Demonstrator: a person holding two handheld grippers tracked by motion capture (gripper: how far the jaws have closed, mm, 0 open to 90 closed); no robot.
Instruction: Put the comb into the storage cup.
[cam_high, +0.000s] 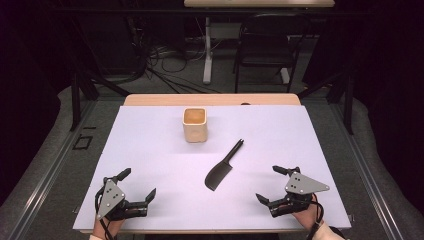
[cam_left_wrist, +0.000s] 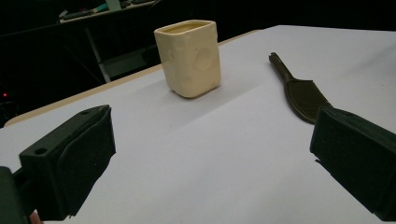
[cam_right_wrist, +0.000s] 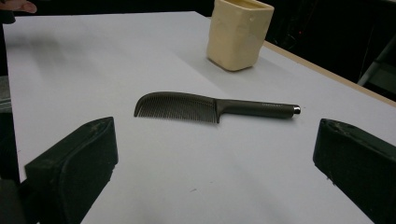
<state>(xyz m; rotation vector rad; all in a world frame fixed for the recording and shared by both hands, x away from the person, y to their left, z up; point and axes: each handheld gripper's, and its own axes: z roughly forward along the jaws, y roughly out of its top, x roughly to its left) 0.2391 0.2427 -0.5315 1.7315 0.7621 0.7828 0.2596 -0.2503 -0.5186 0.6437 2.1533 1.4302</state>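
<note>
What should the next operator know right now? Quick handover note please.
Left gripper: open, empty, resting near the front left edge of the table.
Right gripper: open, empty, near the front right edge.
Comb: lying flat mid-table, between the grippers and a bit ahead, handle pointing toward the cup.
Cup: upright, farther back, apart from the comb.
Done: nothing visibly handled yet.
Left: probably grasp the comb; the right gripper looks best lined up for it.

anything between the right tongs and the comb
Nothing: in the right gripper view, bare white sheet lies between the open right tongs and the comb.
</note>
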